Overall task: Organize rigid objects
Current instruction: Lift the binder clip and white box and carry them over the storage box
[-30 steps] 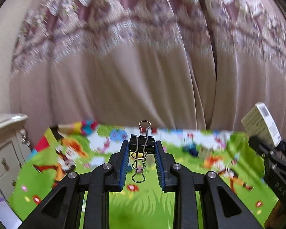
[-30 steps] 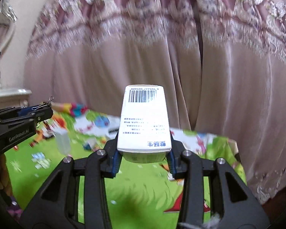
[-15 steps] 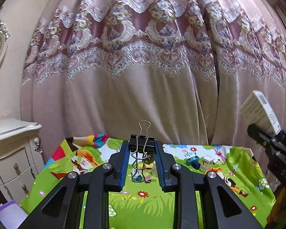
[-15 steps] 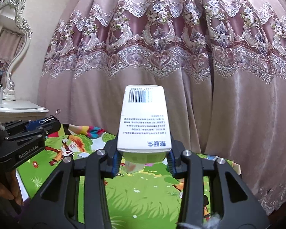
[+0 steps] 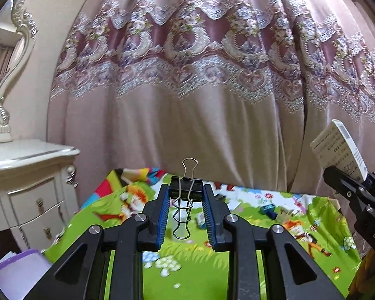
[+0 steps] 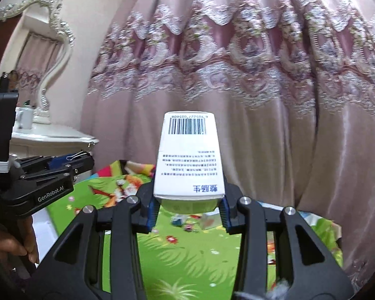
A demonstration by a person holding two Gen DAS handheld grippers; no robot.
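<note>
Both grippers have lifted clear of the cartoon-print surface (image 5: 192,270). The left gripper (image 5: 186,192) fingers pinch a binder clip (image 5: 185,191); the right gripper (image 6: 187,203) fingers clamp a white box (image 6: 188,160) (barcode uppermost). Both items are airborne, evidently in transit; placement remains outstanding.

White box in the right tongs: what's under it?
Under the white box, small items lie blurred on the green cartoon cloth. The box and right tongs cover the cloth directly behind.
</note>
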